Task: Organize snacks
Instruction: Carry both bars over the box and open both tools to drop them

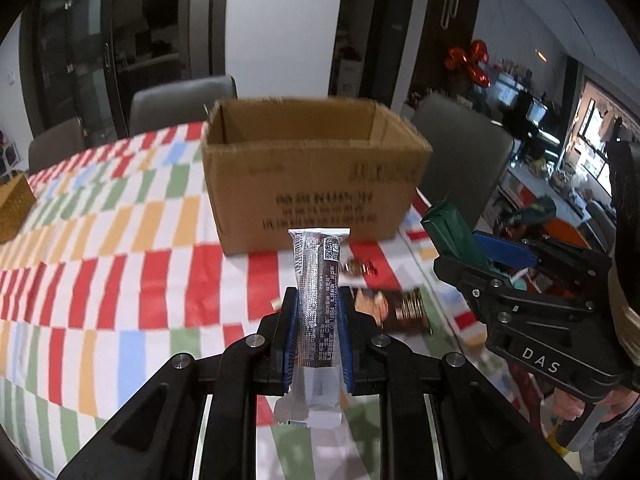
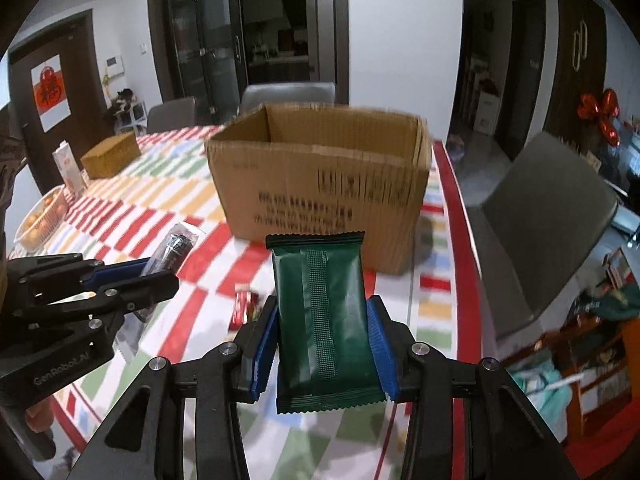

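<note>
We have a snack in each gripper and are carrying both toward the open box [image 1: 316, 172] on the counter [image 1: 100, 264]. The left gripper [image 1: 318, 344] has its jaws closed on a silver bar [image 1: 318, 300], held upright; the right gripper [image 2: 324, 344] clamps a green pack [image 2: 324, 320] the same way. Both hang above the counter, short of the box. More snacks [image 1: 400, 308] lie on the cloth in front of it. Next, we judge, each load must rise over the box's near wall before the jaws part.
</note>
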`<act>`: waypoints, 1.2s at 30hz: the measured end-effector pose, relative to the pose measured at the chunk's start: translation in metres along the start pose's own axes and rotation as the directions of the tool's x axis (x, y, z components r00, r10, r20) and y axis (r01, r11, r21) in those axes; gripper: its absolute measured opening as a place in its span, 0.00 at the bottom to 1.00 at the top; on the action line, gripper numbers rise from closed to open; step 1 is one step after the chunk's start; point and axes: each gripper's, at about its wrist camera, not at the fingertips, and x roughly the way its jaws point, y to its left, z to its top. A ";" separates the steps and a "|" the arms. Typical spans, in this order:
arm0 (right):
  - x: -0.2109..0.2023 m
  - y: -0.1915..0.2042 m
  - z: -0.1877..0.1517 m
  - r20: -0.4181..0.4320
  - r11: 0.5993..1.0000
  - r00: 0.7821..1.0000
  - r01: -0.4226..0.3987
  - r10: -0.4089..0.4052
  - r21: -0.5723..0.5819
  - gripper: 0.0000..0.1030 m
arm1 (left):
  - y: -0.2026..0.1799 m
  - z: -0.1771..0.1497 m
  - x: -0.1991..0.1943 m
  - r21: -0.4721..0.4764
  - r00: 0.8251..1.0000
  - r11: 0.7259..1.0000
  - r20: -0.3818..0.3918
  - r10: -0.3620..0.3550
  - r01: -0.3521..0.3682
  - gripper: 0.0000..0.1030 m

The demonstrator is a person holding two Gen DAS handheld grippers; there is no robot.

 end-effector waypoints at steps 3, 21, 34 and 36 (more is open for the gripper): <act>0.000 -0.001 0.016 0.027 1.000 1.000 -0.009 0.009 -0.003 0.43 | 0.002 0.015 -0.004 0.001 0.999 1.000 0.032 0.012 -0.012 0.19; 0.015 -0.013 0.097 0.116 0.999 0.993 -0.012 0.016 -0.033 0.43 | 0.022 0.097 0.015 0.009 0.997 1.000 0.078 -0.001 0.000 0.19; 0.053 -0.029 0.138 0.079 0.999 0.996 -0.042 0.044 -0.026 0.43 | 0.039 0.151 0.050 0.005 0.998 1.000 0.053 0.020 -0.020 0.19; 0.057 -0.032 0.142 0.074 0.999 0.996 -0.047 0.049 -0.027 0.43 | 0.041 0.156 0.055 -0.002 0.999 1.000 0.048 0.025 -0.025 0.19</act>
